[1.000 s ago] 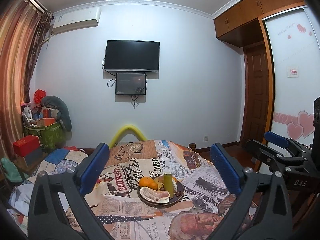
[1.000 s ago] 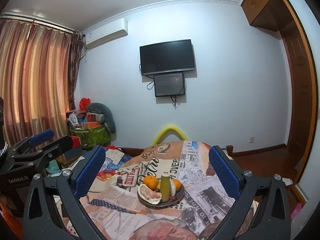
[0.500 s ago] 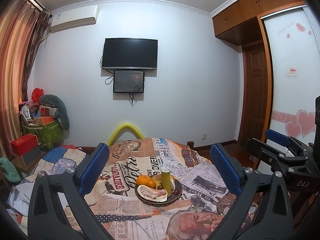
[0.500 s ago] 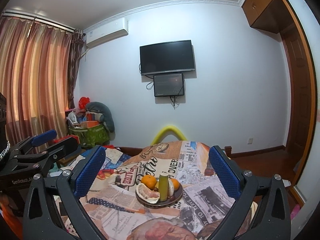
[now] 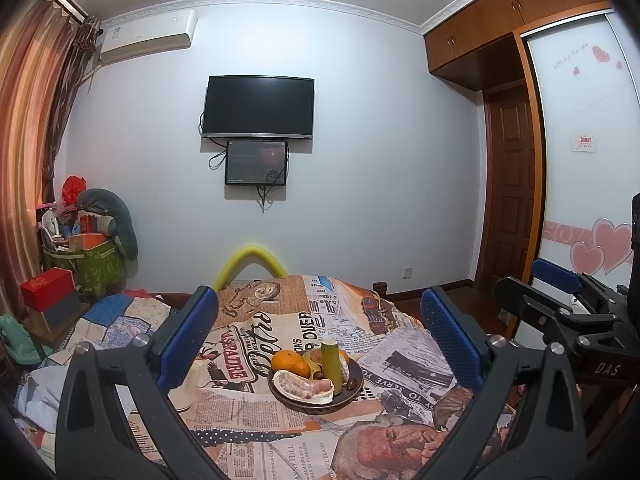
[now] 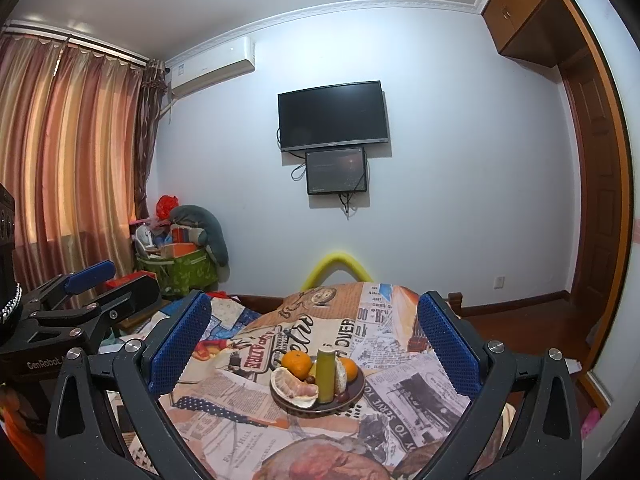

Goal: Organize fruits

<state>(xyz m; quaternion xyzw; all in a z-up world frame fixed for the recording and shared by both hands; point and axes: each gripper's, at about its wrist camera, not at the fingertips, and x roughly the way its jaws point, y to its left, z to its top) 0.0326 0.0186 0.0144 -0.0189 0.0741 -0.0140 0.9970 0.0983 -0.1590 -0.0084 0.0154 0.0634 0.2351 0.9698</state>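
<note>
A dark round plate (image 5: 352,394) (image 6: 356,396) sits on a table covered with a newspaper-print cloth (image 5: 256,404) (image 6: 240,392). On it lie an orange (image 5: 289,362) (image 6: 296,362), a peeled pomelo piece (image 5: 302,386) (image 6: 292,388), a second orange (image 6: 350,369), small dark fruits and an upright green cylinder (image 5: 331,364) (image 6: 326,372). My left gripper (image 5: 320,336) is open and empty, held above and before the plate. My right gripper (image 6: 314,334) is open and empty too, at a similar distance. Each gripper shows at the other view's edge.
A yellow curved chair back (image 5: 250,264) (image 6: 338,270) stands behind the table. A green basket of clutter (image 5: 86,264) (image 6: 180,272) and a red box (image 5: 48,290) stand at the left by the curtains. A door (image 5: 510,196) and a wardrobe are at the right.
Both grippers have shifted slightly; the plate sits a little lower left in the left view. Both stay open and empty.
</note>
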